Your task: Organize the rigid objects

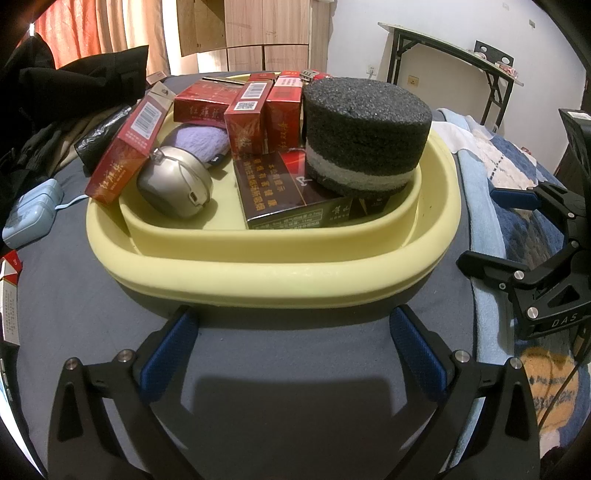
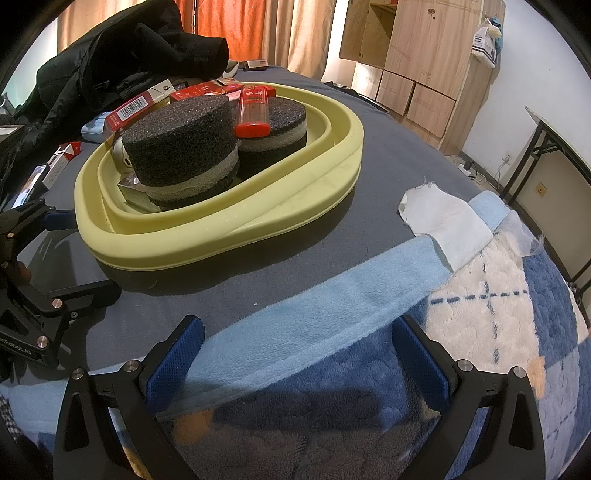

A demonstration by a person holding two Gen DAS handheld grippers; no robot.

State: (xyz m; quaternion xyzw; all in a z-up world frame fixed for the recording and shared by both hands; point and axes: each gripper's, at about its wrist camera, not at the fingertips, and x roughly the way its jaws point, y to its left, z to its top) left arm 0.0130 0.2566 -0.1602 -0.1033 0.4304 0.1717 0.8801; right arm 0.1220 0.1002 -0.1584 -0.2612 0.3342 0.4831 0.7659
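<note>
Bedding is carrying the yellow tray (image 1: 280, 273) already crowded with boxes (image 1: 120, 157), so both empty, wide-open claws, left (image 1: 291, 350) and right (image 2: 295, 354), are needing gentle placement.

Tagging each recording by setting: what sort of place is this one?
Most likely a bedroom at home: the pale yellow plastic tray sits on a bed with a blue-and-white fleece blanket, near a light wooden wardrobe and orange curtains.

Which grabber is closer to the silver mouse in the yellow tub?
Left. The left gripper sits open right in front of the yellow tub, facing the silver mouse. The right gripper is open over the blue blanket, farther off to the tub's side.
</note>
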